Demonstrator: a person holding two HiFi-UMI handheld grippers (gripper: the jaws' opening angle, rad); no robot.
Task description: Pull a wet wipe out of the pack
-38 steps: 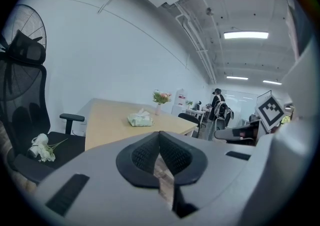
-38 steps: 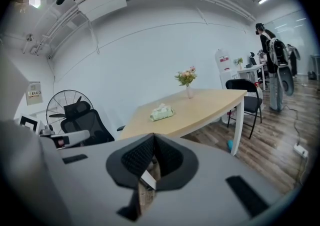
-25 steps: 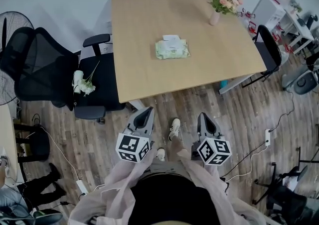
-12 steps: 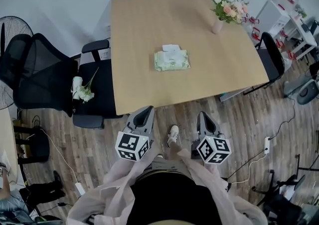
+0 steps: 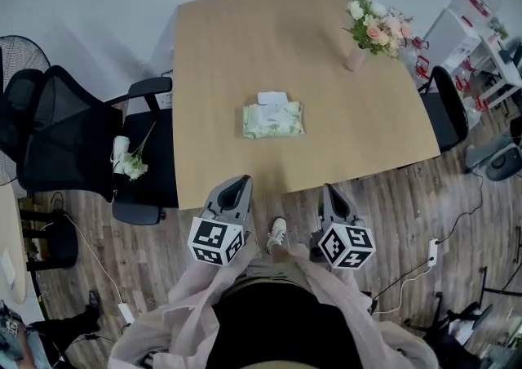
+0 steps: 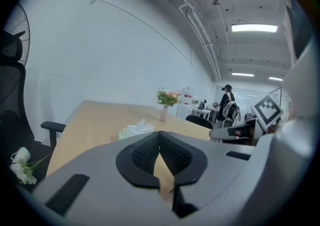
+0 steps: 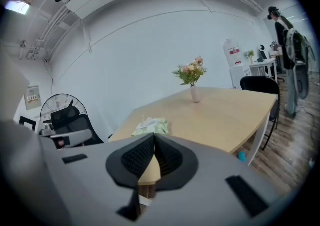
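The left tongs (image 5: 239, 182) and right tongs (image 5: 329, 193) are both clenched on nothing; the wipe pack (image 5: 272, 121) looks soft and light, so pinch the thin white wipe (image 5: 272, 99) poking out

Fan (image 5: 11, 57) cut off by L edge of head view; shelf (image 5: 481, 0) clipped at R edge. Print on wipe pack (image 5: 272, 119) too small to read in any view
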